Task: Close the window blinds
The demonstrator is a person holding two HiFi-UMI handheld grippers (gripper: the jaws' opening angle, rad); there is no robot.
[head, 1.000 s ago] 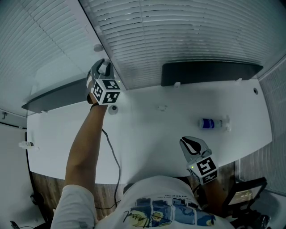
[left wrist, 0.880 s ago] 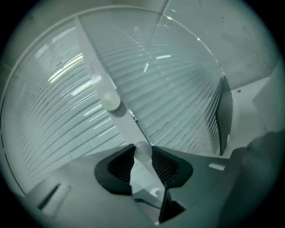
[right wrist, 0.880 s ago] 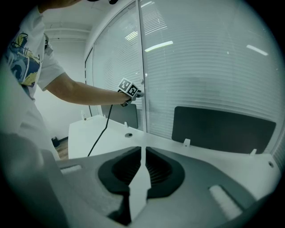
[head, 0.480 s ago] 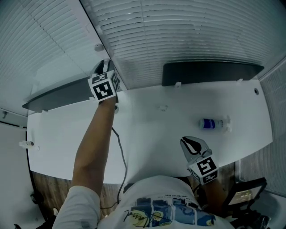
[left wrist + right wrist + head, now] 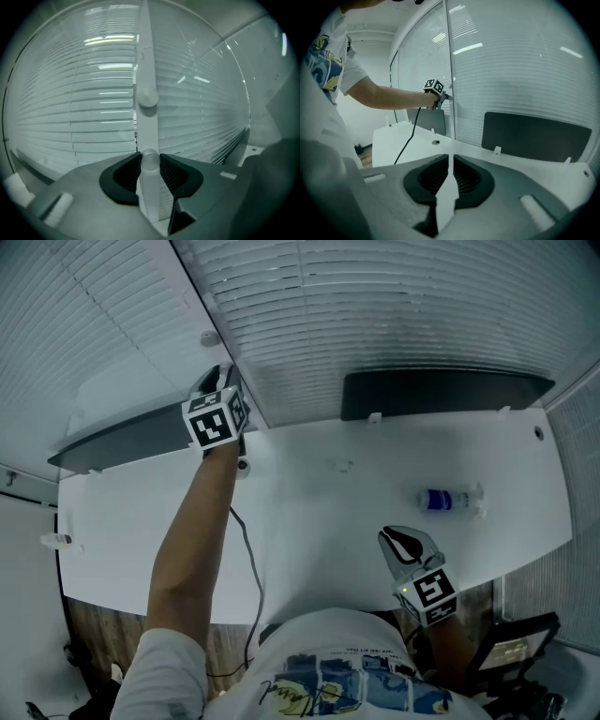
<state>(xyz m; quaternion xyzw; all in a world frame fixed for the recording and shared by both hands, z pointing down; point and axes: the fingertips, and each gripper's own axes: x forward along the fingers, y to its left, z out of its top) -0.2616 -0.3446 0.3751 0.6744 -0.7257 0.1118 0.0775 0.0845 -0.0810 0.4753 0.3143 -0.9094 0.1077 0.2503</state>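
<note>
Slatted blinds (image 5: 84, 103), left gripper (image 5: 150, 163) clamping wand (image 5: 148, 131)

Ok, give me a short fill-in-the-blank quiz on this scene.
1. The left gripper is shut on the white wand of the window ____.
2. The right gripper is shut and holds ____.
3. On the white desk lies a small ____.
Missing words: blinds; nothing; bottle.
</note>
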